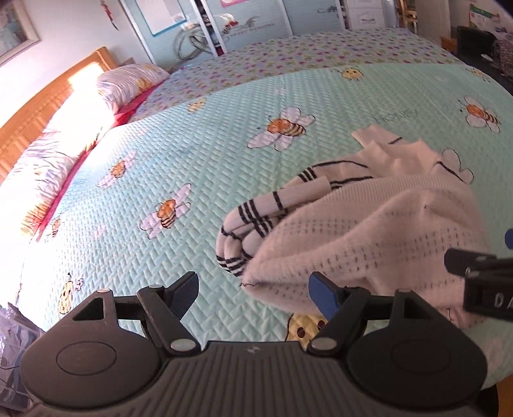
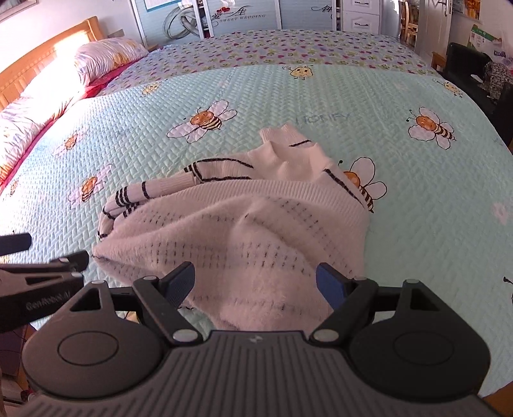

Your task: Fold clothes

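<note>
Right wrist view, bedspread (image 2: pixel 320 96) reads "HONEY", wardrobe (image 2: pixel 237 14) "SWEET WEDDING"

Home bedroom. Wide bed covered by a mint-green quilted bedspread with cartoon bee prints (image 2: pixel 288 96), a heart-patterned sheet (image 2: pixel 288 45) on its far part. Orange wooden headboard (image 2: pixel 41 61) at far left, with floral pillows (image 2: pixel 105 54) against it. Pale blue wardrobe doors with printed decals (image 2: pixel 237 14) along the far wall, white drawers (image 2: pixel 362 14) beside them, a framed picture (image 1: pixel 16 32) on the left wall.
</note>
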`<move>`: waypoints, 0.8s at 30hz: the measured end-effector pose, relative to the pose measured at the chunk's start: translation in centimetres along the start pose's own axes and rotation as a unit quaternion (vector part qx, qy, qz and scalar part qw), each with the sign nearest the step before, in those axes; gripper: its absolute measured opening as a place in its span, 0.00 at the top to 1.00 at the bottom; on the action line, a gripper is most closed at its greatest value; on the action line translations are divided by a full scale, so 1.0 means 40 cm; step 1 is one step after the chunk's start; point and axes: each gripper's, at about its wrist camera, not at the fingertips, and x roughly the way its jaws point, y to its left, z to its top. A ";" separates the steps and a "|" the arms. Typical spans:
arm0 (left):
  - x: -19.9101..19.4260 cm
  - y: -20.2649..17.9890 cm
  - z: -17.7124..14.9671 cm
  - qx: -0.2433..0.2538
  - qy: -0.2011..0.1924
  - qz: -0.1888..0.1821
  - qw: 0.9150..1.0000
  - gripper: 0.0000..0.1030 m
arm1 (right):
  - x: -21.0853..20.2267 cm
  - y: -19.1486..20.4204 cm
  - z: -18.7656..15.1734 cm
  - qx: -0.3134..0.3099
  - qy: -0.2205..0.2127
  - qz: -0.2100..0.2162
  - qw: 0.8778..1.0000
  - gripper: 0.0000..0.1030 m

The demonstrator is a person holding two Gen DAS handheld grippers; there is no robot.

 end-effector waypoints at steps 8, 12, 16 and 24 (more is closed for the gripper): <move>-0.034 -0.014 -0.005 -0.003 -0.017 0.001 1.000 0.24 | -0.013 0.003 -0.012 0.007 -0.003 0.004 1.000 0.20; -0.045 -0.019 -0.003 -0.004 -0.023 -0.006 1.000 0.24 | -0.024 0.002 -0.015 0.014 -0.009 0.004 1.000 0.19; -0.052 -0.022 -0.008 -0.006 -0.027 -0.011 1.000 0.24 | -0.032 0.000 -0.018 0.015 -0.011 0.003 1.000 0.19; -0.038 -0.017 -0.022 -0.005 -0.015 -0.017 1.000 0.24 | -0.030 0.004 -0.027 0.011 -0.004 -0.006 1.000 0.20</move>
